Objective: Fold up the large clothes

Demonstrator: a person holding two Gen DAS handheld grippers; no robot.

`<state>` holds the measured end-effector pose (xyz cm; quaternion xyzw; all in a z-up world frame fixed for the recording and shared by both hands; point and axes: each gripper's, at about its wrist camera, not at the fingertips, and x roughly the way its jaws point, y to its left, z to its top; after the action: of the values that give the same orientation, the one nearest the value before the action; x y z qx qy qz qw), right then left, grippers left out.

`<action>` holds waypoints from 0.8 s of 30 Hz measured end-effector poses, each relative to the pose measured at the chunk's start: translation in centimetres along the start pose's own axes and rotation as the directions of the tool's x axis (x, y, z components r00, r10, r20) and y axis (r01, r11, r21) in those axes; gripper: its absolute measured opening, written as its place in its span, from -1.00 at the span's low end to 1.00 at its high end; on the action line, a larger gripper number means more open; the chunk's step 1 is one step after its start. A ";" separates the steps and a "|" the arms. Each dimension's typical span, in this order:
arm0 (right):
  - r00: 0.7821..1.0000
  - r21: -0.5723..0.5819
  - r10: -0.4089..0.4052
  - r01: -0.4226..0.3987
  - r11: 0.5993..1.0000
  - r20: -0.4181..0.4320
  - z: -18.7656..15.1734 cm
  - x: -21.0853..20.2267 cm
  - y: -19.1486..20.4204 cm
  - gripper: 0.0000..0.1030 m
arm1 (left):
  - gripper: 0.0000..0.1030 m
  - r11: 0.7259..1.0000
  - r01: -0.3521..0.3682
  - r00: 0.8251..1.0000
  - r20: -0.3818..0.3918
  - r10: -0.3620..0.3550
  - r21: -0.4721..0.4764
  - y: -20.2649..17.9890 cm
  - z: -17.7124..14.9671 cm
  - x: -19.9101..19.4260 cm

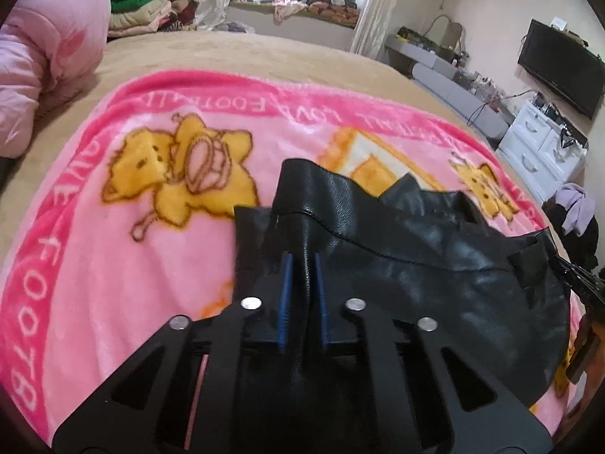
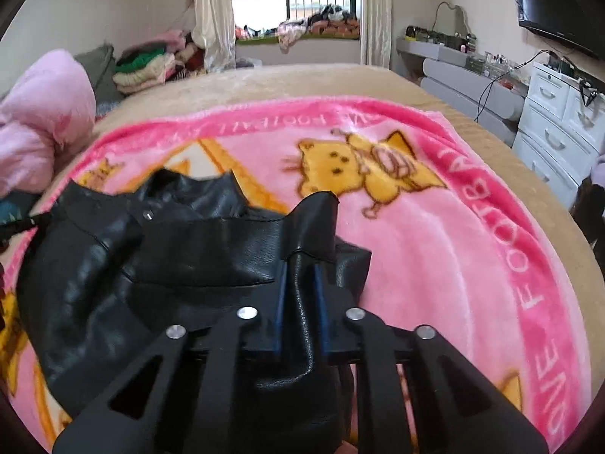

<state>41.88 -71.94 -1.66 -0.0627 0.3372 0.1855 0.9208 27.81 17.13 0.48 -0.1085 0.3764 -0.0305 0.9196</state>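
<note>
A black leather garment (image 1: 416, 265) lies bunched on a pink cartoon blanket (image 1: 113, 227) spread over the bed. My left gripper (image 1: 301, 265) is shut on a fold at the garment's left end; the leather is pinched between its blue pads. In the right wrist view the same black garment (image 2: 151, 257) spreads to the left over the blanket (image 2: 435, 265), and my right gripper (image 2: 300, 276) is shut on a fold at its right end. The other gripper's tip (image 1: 578, 280) shows at the right edge of the left wrist view.
A pink padded jacket (image 1: 49, 56) lies at the blanket's left. Folded clothes (image 1: 147, 7) are stacked at the bed's far corner. A white drawer unit (image 2: 559, 128), a grey dressing table (image 2: 453, 72) and a wall television (image 1: 563, 72) stand to the right of the bed.
</note>
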 end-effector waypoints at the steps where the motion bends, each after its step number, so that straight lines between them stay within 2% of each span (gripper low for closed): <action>1: 1.000 0.001 -0.003 0.003 1.000 0.021 0.3 -0.5 0.0 -0.85 | -0.97 1.000 -0.003 1.000 0.025 0.003 0.000 0.0 0.4 -0.7; 2: 0.999 0.006 -0.009 0.009 1.000 0.044 0.6 -1.1 0.0 -0.86 | -0.98 1.000 0.002 0.999 0.048 -0.001 -0.007 0.0 0.7 -1.4; 5: 0.991 0.104 0.045 -0.059 0.993 0.125 2.3 -3.3 -1.8 -0.86 | -0.99 0.999 0.033 0.993 0.115 -0.029 -0.035 0.2 2.0 -3.3; 8: 0.985 0.142 0.041 -0.065 0.988 0.167 3.5 -3.8 -2.9 -0.86 | -1.00 1.000 0.021 0.985 0.171 -0.018 -0.021 -0.5 3.1 -4.0; 10: 0.986 0.146 0.031 -0.056 0.988 0.167 4.0 -3.0 -3.2 -0.86 | -1.00 1.000 0.014 0.984 0.177 -0.009 -0.026 -0.5 3.8 -3.3; 14: 0.992 0.160 0.010 -0.030 0.987 0.128 3.9 -0.5 -3.4 -0.86 | -1.00 0.998 0.004 0.988 0.155 0.007 -0.067 0.1 3.9 -0.6; 18: 0.997 0.151 -0.036 0.025 0.988 0.066 3.0 2.1 -3.5 -0.86 | -1.00 0.996 -0.048 0.993 0.108 0.056 -0.076 0.4 3.3 2.3; 22: 0.998 0.165 -0.050 0.053 0.985 -0.027 1.6 4.9 -4.0 -0.80 | -1.00 0.991 -0.109 0.993 0.044 0.113 -0.080 1.2 2.4 5.0; 24: 0.996 0.160 -0.058 0.068 0.985 -0.067 0.8 6.1 -3.9 -0.76 | -1.00 0.989 -0.109 0.994 0.010 0.110 -0.099 1.8 2.0 6.0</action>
<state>48.14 -73.50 -5.01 -0.0039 0.3774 0.1265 0.9173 33.47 18.44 -2.71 -0.1331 0.3756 0.0395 0.9163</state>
